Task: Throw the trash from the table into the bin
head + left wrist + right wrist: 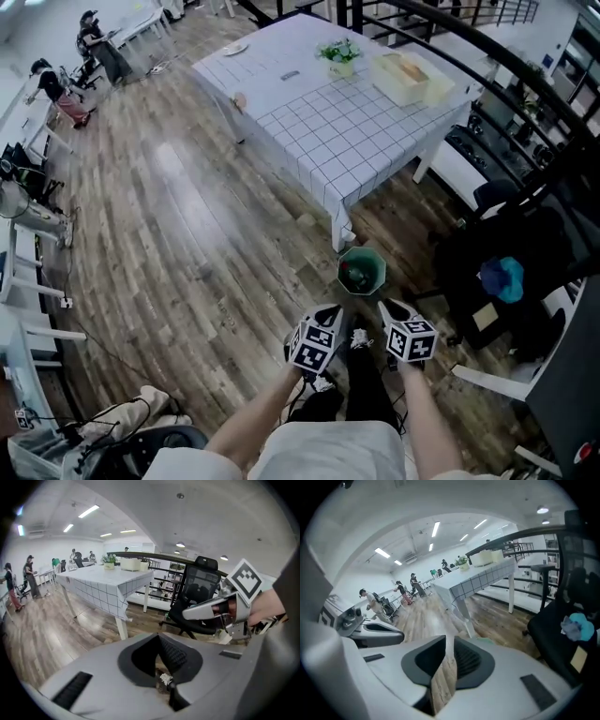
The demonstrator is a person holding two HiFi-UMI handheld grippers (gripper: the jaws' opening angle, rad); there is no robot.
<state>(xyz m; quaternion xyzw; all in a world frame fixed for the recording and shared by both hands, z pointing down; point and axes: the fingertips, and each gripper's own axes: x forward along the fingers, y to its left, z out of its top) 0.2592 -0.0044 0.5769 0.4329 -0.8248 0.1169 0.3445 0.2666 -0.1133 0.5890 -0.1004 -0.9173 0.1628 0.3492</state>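
The green bin (pixel 361 272) stands on the wooden floor by the near corner of the white checked table (pixel 309 112), with dark and red bits inside it. A few small scraps (pixel 290 75) and a plate (pixel 234 49) lie on the table. Both grippers hang close to my body, above the floor and short of the bin. My left gripper (pixel 326 317) (pixel 159 639) has its jaws met at the tips, and a white speck shows through the gap below them. My right gripper (pixel 396 314) (pixel 449 641) shows a narrow slit with only floor in it. Its finger (pixel 201 611) also shows in the left gripper view.
A potted plant (pixel 339 54) and a pale box (pixel 403 77) sit on the table. A black office chair (pixel 497 253) with a blue cloth (pixel 503 278) stands right of the bin. A black railing (pixel 487 56) runs behind. People and desks are at the far left (pixel 56 89).
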